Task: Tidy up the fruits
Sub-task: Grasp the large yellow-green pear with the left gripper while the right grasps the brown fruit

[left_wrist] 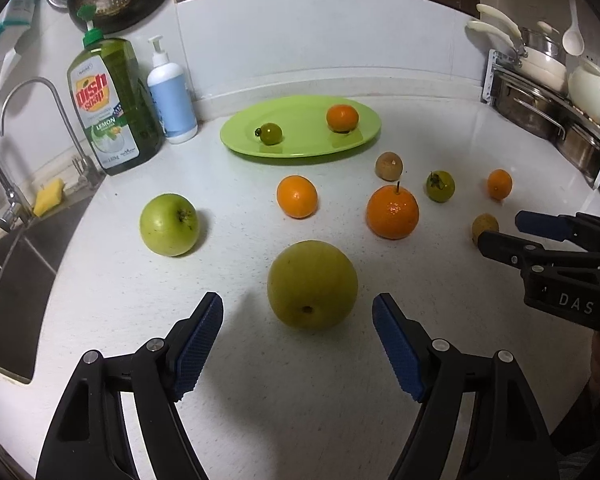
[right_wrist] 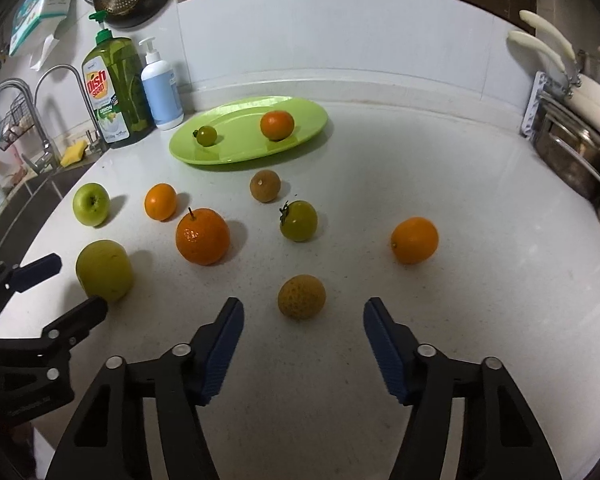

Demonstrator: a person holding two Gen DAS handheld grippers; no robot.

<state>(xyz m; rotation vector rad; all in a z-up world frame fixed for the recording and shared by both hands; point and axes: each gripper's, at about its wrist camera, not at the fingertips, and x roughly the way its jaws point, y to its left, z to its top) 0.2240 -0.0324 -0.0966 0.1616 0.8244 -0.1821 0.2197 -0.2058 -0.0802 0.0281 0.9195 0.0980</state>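
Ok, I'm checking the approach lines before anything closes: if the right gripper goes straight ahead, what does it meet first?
Most likely the small rough yellow-brown fruit, lying on the counter just ahead of the open right gripper and roughly centred between its fingers.

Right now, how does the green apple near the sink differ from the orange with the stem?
The green apple is green; the stemmed orange is bright orange and glossy. The green apple lies tipped, its stem end facing sideways; the stemmed orange sits upright, stem pointing up. Both rest on the counter, outside the green plate, untouched by either gripper.
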